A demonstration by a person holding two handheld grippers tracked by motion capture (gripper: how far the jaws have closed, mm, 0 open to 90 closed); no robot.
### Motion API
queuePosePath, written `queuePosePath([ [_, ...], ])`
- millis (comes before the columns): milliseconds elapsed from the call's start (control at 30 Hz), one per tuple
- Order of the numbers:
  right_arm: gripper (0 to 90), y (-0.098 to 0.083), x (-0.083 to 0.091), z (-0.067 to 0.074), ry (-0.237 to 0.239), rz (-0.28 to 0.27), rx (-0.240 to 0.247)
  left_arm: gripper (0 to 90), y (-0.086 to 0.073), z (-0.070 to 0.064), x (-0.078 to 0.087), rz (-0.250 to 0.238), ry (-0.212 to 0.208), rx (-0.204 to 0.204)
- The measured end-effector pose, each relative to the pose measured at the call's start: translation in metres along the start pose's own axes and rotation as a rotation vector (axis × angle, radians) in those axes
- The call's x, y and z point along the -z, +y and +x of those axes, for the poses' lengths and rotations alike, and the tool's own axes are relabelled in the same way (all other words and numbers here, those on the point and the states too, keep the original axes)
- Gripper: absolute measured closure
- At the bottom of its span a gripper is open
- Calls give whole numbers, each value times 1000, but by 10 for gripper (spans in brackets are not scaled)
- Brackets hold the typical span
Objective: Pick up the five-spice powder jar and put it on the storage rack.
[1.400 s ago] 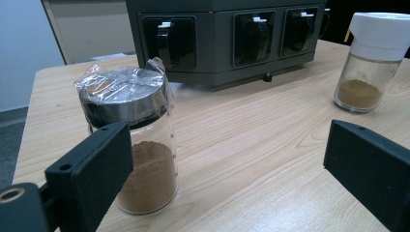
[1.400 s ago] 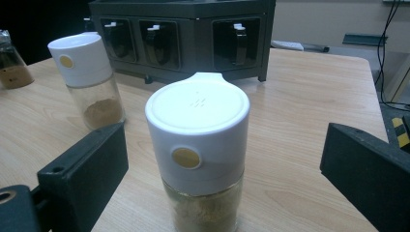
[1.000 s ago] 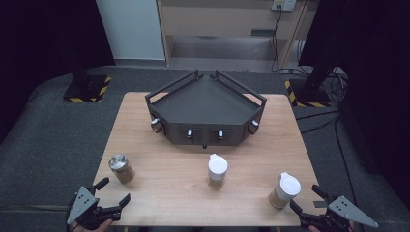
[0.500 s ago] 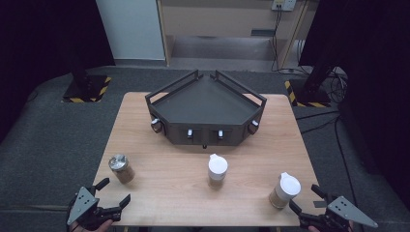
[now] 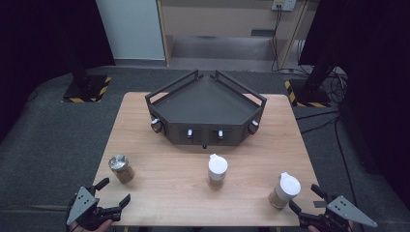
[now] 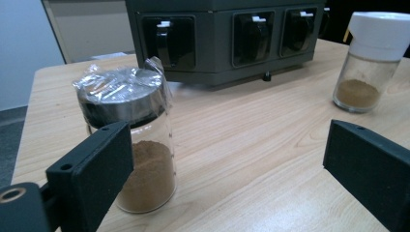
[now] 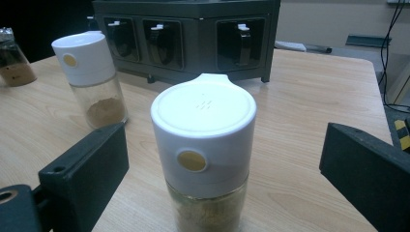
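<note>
Three glass spice jars with brown powder stand on the wooden table (image 5: 169, 193). The left jar (image 5: 120, 167) (image 6: 133, 154) has a metal lid under plastic wrap. The middle jar (image 5: 217, 170) (image 6: 370, 60) (image 7: 92, 77) and the right jar (image 5: 284, 190) (image 7: 205, 154) have white caps. My left gripper (image 5: 116, 192) (image 6: 227, 164) is open at the table's front left, just short of the wrapped jar. At the front right my right gripper (image 5: 305, 199) (image 7: 225, 169) stands open, with the right jar close ahead between its jaws' line.
A dark grey angular tray rack (image 5: 207, 108) (image 6: 227, 34) (image 7: 188, 34) with knobs on its front faces stands at the table's back centre. Black stands and cables (image 5: 314, 87) sit on the floor beyond the table.
</note>
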State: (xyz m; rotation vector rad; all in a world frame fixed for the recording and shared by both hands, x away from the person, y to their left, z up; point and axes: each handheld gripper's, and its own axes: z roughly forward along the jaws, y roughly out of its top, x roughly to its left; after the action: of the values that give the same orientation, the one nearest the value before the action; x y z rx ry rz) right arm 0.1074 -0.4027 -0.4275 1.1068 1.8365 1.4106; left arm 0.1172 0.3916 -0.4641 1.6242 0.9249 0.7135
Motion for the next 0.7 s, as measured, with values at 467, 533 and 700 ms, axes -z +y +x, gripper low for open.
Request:
queuePosePath([
  [467, 34, 1, -2, 0, 5, 6, 6, 30, 20, -3, 3, 7, 53, 12],
  [533, 34, 1, -2, 0, 5, 6, 5, 30, 25, -2, 4, 14, 58, 0],
  [700, 35, 1, -2, 0, 4, 7, 6, 30, 34, 4, 4, 23, 56, -10],
])
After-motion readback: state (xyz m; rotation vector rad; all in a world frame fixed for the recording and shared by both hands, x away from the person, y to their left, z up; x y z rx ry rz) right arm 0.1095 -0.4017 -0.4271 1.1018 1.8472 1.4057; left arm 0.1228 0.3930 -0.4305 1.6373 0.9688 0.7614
